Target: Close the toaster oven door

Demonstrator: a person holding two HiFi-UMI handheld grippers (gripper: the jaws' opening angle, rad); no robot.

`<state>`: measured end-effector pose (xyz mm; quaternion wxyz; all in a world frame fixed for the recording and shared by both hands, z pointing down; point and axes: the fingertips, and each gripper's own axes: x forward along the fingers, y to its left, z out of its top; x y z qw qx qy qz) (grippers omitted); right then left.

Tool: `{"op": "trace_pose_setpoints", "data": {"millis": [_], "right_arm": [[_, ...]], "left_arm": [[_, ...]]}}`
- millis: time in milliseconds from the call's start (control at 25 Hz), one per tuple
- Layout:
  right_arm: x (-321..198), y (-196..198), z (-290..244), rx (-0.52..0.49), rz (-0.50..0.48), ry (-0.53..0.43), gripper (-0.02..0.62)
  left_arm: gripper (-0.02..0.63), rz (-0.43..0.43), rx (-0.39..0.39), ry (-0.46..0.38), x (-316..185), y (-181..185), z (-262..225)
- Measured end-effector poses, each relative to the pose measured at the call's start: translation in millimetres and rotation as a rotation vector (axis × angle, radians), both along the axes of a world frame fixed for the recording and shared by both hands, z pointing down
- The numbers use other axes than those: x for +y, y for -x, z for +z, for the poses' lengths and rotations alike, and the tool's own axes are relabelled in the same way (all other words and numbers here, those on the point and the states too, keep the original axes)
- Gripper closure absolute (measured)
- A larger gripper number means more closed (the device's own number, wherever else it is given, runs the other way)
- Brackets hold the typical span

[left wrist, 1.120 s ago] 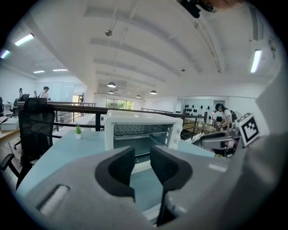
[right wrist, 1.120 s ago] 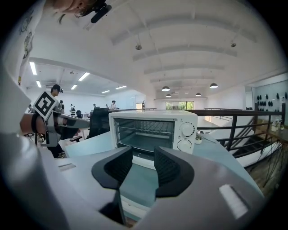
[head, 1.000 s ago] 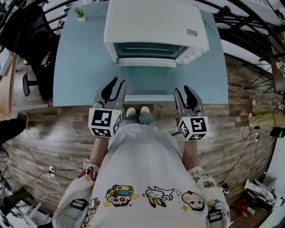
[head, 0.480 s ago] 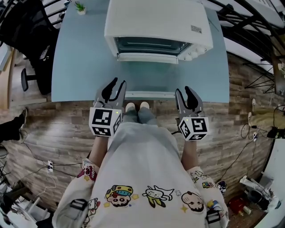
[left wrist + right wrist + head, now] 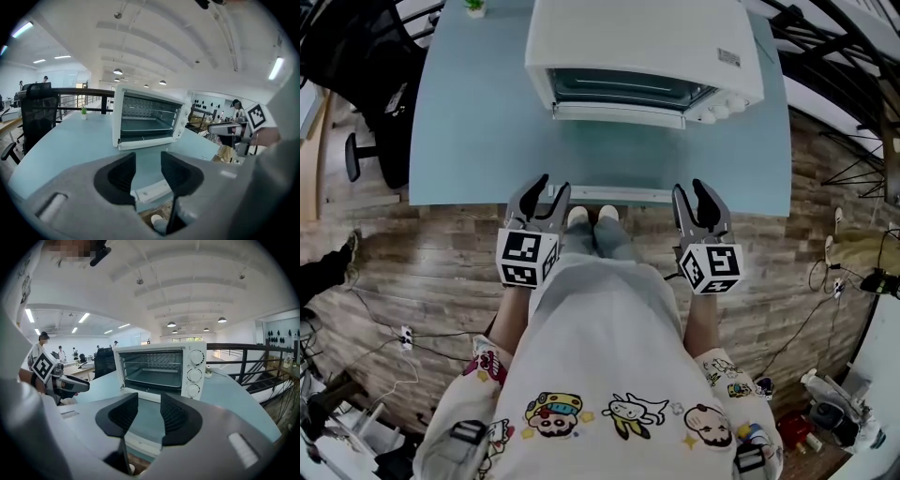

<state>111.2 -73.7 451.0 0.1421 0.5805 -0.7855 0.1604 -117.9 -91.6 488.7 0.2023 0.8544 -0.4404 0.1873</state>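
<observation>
Blue table (image 5: 469, 141) — potted plant (image 5: 83, 112), black chair (image 5: 366, 56).

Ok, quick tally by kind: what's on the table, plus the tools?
Toaster oven: 1
Small potted plant: 1
Small unclear item right of the oven: 1
Tools: 2 (left tool, jaws opening, nothing between; right tool, open, empty)
Total: 5

We see the white toaster oven (image 5: 647, 47) at the upper centre of the head view, standing upright on the pale blue table (image 5: 469, 122). Its door (image 5: 619, 114) is open, folded down flat before the cavity. Three round knobs (image 5: 194, 376) line its right side.
</observation>
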Motion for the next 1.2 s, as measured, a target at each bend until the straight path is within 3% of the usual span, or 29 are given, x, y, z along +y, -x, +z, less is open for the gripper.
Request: {"op": "trace_pose_setpoints", "data": {"millis": [520,1200], "right_arm": [[0,3,8,0.014,-0.010,0.024,0.448],[6,2,15,0.023,-0.007,0.047,0.448]], "left_arm": [[0.381,0.015,-0.040,0.094,25,9,70],[0.376,0.059,-0.095,0.165,30,7,119]]}}
